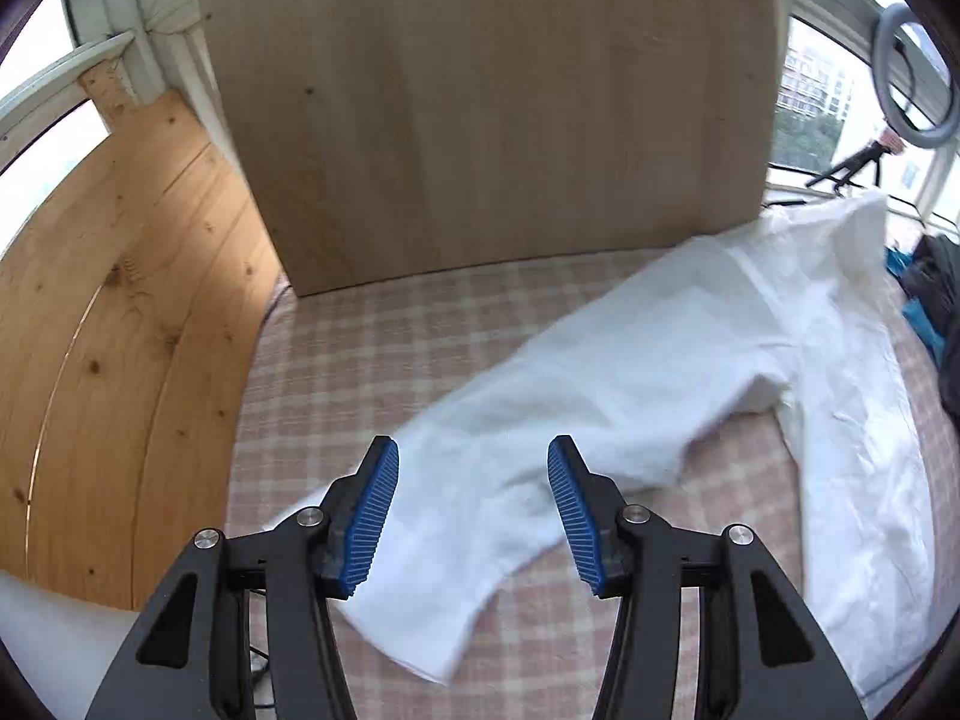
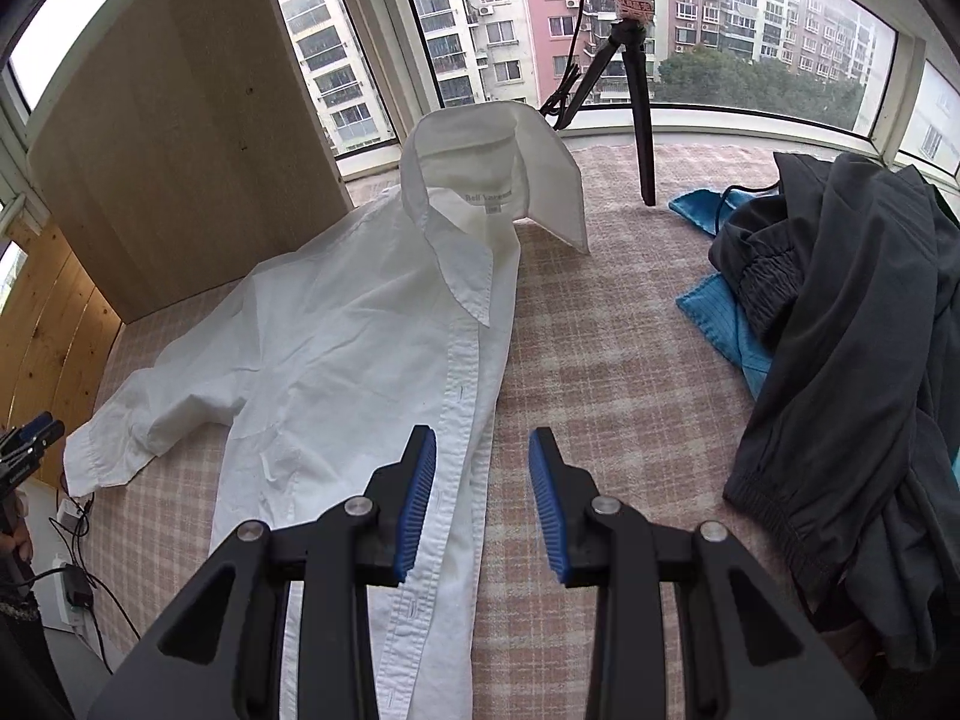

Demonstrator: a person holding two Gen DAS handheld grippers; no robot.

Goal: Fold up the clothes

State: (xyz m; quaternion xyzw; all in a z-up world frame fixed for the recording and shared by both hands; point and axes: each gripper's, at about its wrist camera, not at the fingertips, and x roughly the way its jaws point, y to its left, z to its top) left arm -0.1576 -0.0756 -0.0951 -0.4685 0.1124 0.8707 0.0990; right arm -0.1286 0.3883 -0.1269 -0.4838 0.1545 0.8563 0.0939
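Both tools, left tool [image 1: 473, 516] and right tool [image 2: 482, 501], hover wide open over the white shirt [image 2: 336, 324] on the checked surface [image 2: 600, 360].

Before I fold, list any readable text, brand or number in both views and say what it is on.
"Bell Vareen" or similar, partly blurred: woven neck label inside the collar of the white button-up shirt.
Small size tab below that label: too small to read.
Patterned band atop the black tripod: unreadable.
Left wrist view: no text.
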